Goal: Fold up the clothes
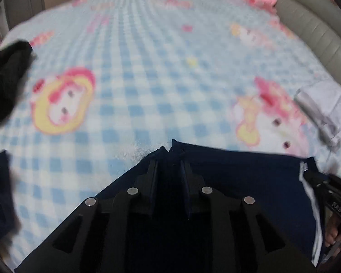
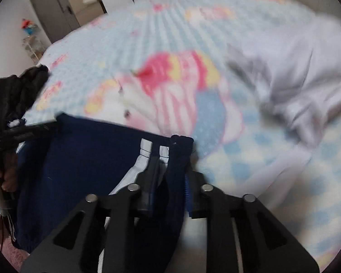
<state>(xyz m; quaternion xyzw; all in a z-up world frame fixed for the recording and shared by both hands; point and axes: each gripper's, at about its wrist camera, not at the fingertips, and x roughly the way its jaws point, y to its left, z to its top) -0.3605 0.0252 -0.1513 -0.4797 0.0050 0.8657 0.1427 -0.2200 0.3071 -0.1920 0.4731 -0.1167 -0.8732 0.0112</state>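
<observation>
a bed under a blue-and-white checked blanket (image 1: 147, 72) printed with pink and yellow cartoon figures fills both wrist views, blurred across its middle. a pale lavender garment (image 2: 307, 72) lies crumpled at the right of the right wrist frame, and a black garment (image 1: 4, 77) sits heaped at the left edge of the left wrist frame. the piece i am working is the navy track garment (image 1: 238, 177) with white side stripes, spread along the bottom of both frames at the blanket's near edge. my left gripper (image 1: 169, 159), bottom centre of its frame, is clenched on a navy corner that peaks just above the fingertips. my right gripper (image 2: 170, 157), bottom centre of its own frame, grips the striped edge, a bunched navy fold rising between the fingers. in the left wrist frame the right gripper shows at lower right, beside the white stripe. i judge this the start of a fold: both corners of one edge are pinched and the cloth hangs stretched between them. the next move, as i read it, calls for carrying both corners together toward the upper part of the frame, keeping the edge taut and level, then laying it onto open blanket clear of the lavender and black heaps.
</observation>
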